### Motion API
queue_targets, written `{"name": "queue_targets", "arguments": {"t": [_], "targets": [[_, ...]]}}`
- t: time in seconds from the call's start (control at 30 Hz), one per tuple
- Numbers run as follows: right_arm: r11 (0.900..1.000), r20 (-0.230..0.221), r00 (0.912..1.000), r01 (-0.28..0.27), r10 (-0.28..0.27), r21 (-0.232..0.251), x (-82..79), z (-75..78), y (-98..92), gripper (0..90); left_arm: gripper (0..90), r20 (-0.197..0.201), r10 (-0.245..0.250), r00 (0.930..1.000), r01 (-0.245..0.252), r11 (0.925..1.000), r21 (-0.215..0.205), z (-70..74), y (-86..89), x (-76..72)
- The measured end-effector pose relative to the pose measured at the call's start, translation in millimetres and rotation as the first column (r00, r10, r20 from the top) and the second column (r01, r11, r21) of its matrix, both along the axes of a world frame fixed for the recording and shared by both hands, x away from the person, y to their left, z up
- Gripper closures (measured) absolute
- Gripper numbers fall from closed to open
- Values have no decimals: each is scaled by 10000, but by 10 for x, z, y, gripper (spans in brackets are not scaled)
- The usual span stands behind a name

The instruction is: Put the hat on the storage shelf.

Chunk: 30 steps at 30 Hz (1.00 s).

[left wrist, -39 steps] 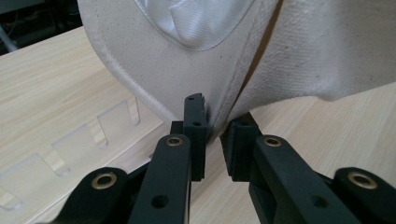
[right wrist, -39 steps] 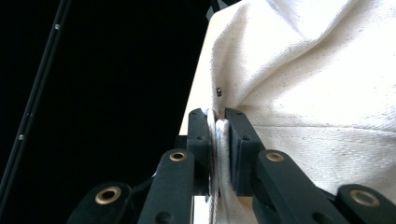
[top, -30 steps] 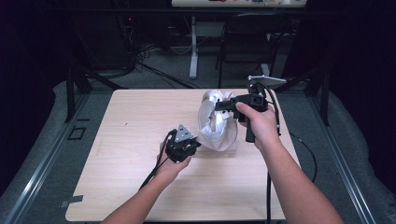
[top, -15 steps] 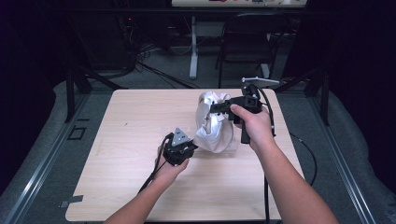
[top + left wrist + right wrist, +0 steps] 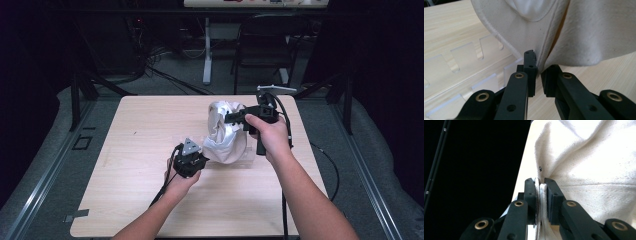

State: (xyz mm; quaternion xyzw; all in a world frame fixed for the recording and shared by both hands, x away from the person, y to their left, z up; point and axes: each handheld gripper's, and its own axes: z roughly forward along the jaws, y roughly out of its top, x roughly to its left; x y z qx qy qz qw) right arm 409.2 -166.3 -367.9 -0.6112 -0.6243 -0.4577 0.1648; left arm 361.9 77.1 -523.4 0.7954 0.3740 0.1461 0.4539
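Note:
A white cloth bag [image 5: 225,135] stands bunched up in the middle of the wooden table [image 5: 130,135]. My right gripper [image 5: 228,119] comes in from the right, level with the bag's top. It is shut on a fold of the cloth [image 5: 599,170], which is pinched flat between its jaws [image 5: 540,185]. My left gripper [image 5: 201,151] lies low at the bag's lower left edge. A hem of the cloth [image 5: 586,32] dips into the narrow gap between its jaws [image 5: 538,68], which are shut on it. A clear slotted acrylic rack [image 5: 461,65] lies under the bag.
The clear rack's edge [image 5: 250,159] sticks out at the bag's right side. A dark chair [image 5: 270,30] and a table leg [image 5: 206,50] stand beyond the far edge, with cables on the floor. Bare wood lies to the left and front.
Both grippers have drifted slightly left and toward the person, and the bag has moved with them. Both grips are unchanged.

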Motion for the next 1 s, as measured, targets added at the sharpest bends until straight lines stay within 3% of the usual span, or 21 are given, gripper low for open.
{"name": "queue_targets", "arguments": {"t": [0.13,0.3,0.5,0.63,0.8,1.0], "targets": [[9999,-87,9999,-83,82,-126,11,-56,12,812,843,-138,39,9999,-36,9998,179,-36,-3,3],[9995,-163,9999,-44,39,-311,35,-107,27,812,844,-617,139,9980,-104,9984,558,-123,-12,27],[9992,-232,9997,-71,61,-396,65,-175,69,812,844,-772,199,9968,-157,9983,554,-147,-16,32],[9991,-253,9997,18,-29,-421,61,-196,54,811,839,-479,144,9987,-109,9973,726,-149,-24,12],[9988,-209,9997,123,-133,-468,33,-201,-6,809,807,-583,200,9981,-170,9985,514,-138,-16,-4],[9991,-250,9995,166,-176,-385,41,-229,-35,799,684,-97,132,9999,-129,9992,366,-69,12,-81]]}}
